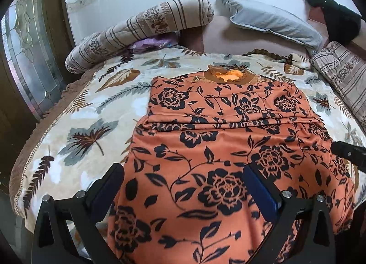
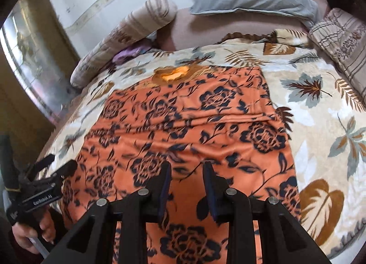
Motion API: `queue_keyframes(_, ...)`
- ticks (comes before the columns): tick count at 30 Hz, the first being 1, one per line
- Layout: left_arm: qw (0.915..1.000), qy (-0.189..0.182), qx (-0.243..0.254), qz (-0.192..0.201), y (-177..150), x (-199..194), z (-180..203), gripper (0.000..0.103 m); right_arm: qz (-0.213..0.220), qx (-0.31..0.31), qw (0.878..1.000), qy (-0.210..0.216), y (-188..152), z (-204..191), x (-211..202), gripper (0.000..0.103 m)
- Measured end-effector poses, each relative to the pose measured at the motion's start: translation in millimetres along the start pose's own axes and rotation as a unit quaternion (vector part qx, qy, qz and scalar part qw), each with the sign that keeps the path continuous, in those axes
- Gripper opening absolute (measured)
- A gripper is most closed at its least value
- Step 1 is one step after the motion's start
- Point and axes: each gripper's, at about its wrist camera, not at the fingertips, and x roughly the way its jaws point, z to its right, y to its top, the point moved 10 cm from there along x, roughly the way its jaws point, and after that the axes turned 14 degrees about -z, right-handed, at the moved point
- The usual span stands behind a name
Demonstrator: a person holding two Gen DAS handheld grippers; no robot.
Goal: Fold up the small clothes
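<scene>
Plainly, no box, basket or drawer is showing in either view; the only thing bearing anything is the bed, where a cream plush blanket printed with grey and brown leaves [image 1: 75,113] is carrying the orange knit top with black rose print [image 1: 205,149]. That top is lying flat on the blanket, brown collar [image 1: 226,75] pointing toward the wall, with a sleeve lying folded across its middle in a ridge.

The left gripper [image 1: 183,186] is hovering above the top's lower part with its jaws standing wide and nothing between them. The right gripper [image 2: 187,179] is hanging over the same hem area with its jaws narrowly apart, gripping no cloth.

Behind the blanket, a striped beige rolled quilt [image 1: 141,28] and a pale blue-grey pillow [image 1: 272,21] are resting by the wall.

The left wrist view alone is showing a black garment [image 1: 336,21] at the far right corner. The right wrist view alone is showing the person's hand [image 2: 34,229] grasping the other gripper's black handle at the lower left, and it is blurrier.
</scene>
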Motion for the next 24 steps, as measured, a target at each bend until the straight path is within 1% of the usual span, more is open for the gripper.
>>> queue_keyframes(6,0.9999,0.011,-0.002,0.011,-11.1,-13.2,-8.0,0.103,0.003,-0.011,1.000,-0.010,-17.2,-4.7,-2.4,0.032)
queue_keyframes(14,0.9998,0.021,-0.007,-0.001,-28.3,-13.5,-19.0,0.103,0.005,0.009,1.000,-0.009,-33.6,6.5,-12.3,0.032)
queue_keyframes(19,0.9994,0.027,-0.008,-0.021,-46.3,-8.6,-31.8,0.103,0.007,0.027,1.000,-0.011,-47.0,19.9,-21.6,0.032)
queue_keyframes(24,0.9973,0.024,-0.038,-0.058,-73.6,-3.5,-59.7,0.103,0.004,0.040,0.999,-0.014,-59.2,30.8,-30.9,0.032)
